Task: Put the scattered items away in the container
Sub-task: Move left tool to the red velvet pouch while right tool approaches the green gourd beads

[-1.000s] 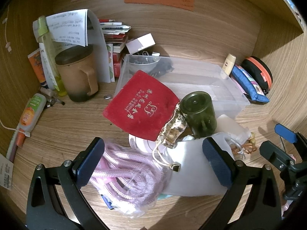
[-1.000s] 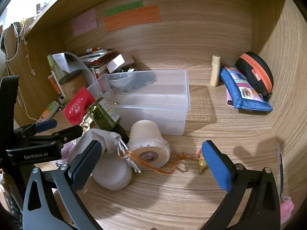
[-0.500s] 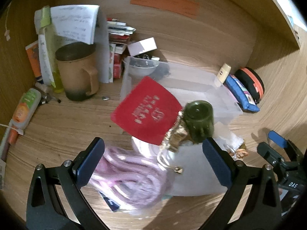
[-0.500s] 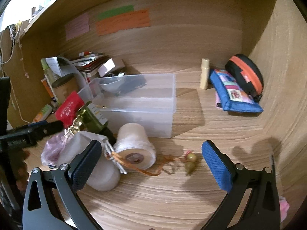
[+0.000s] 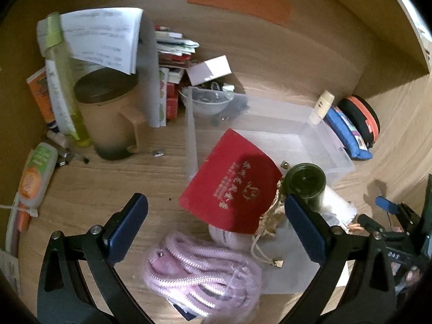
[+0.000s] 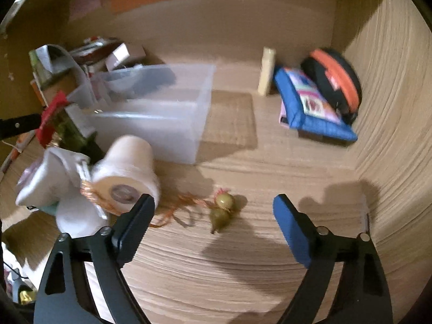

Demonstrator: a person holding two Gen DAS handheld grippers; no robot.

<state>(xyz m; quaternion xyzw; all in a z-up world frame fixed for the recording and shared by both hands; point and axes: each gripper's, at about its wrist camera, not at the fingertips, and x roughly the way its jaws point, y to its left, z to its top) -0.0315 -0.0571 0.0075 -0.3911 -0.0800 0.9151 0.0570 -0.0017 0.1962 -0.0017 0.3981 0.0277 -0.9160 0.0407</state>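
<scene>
The clear plastic bin (image 5: 270, 124) stands mid-desk with a small bowl in its far corner. In front of it lies a pile: a red pouch (image 5: 232, 183), a dark green jar (image 5: 306, 181), a pink cord bundle (image 5: 199, 270) and a white drawstring bag (image 5: 291, 270). My left gripper (image 5: 214, 216) hovers open over this pile, touching nothing. In the right wrist view a green bead charm (image 6: 222, 210) on an orange cord (image 6: 172, 208) lies on the desk beside a white roll (image 6: 127, 167). My right gripper (image 6: 213, 208) is closing around the charm, its pads still apart from it.
A lidded brown mug (image 5: 108, 113), papers and stacked books crowd the back left. An orange-green tube (image 5: 35, 172) lies at the far left. A cream tube (image 6: 266, 71), blue pouch (image 6: 310, 108) and black-orange case (image 6: 334, 81) sit against the right wooden wall.
My right gripper came down toward the bead charm and its jaws narrowed. My left gripper shifted left, so the pile now sits further right between its fingers.
</scene>
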